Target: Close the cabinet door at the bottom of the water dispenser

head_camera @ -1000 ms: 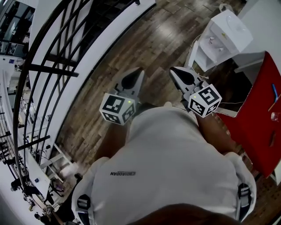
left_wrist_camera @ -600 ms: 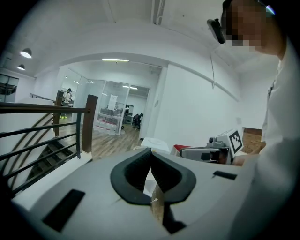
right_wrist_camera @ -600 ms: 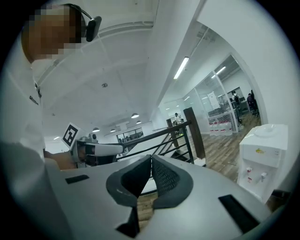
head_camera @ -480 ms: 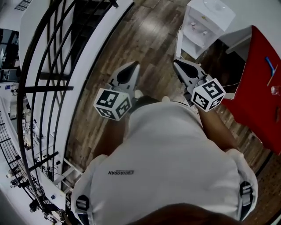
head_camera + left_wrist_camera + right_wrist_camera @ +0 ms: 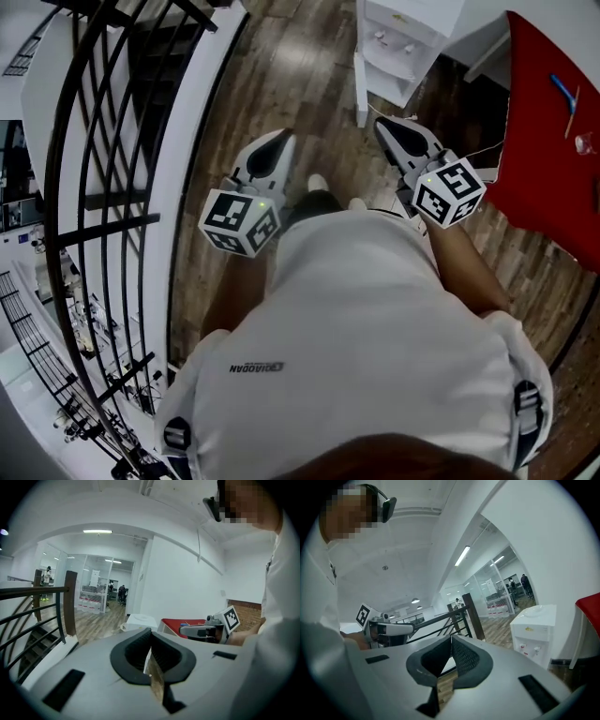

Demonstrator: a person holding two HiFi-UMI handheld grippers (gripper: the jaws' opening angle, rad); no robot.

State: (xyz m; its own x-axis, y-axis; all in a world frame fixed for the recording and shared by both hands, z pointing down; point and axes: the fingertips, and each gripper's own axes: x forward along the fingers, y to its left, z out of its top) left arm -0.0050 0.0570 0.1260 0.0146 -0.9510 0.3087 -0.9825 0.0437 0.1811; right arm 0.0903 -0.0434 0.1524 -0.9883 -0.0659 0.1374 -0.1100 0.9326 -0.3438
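Right gripper (image 5: 382,127) and left gripper (image 5: 284,139) are both shut tight and empty, and the water dispenser (image 5: 401,37) slides from 2 o'clock to 1 o'clock, so we are approaching its cabinet door (image 5: 359,89), which seems open.

The brown wood-plank floor (image 5: 309,84) carries a white box-shaped water dispenser (image 5: 401,52). Right of the dispenser stands a red-covered worktop (image 5: 548,141); left of it, a black metal railing (image 5: 103,178).

- Black railing (image 5: 111,200) along the left.
- Wood floor (image 5: 291,75) in the middle.
- Red desk (image 5: 544,159) at far right, blue pen (image 5: 562,94) lying on it.
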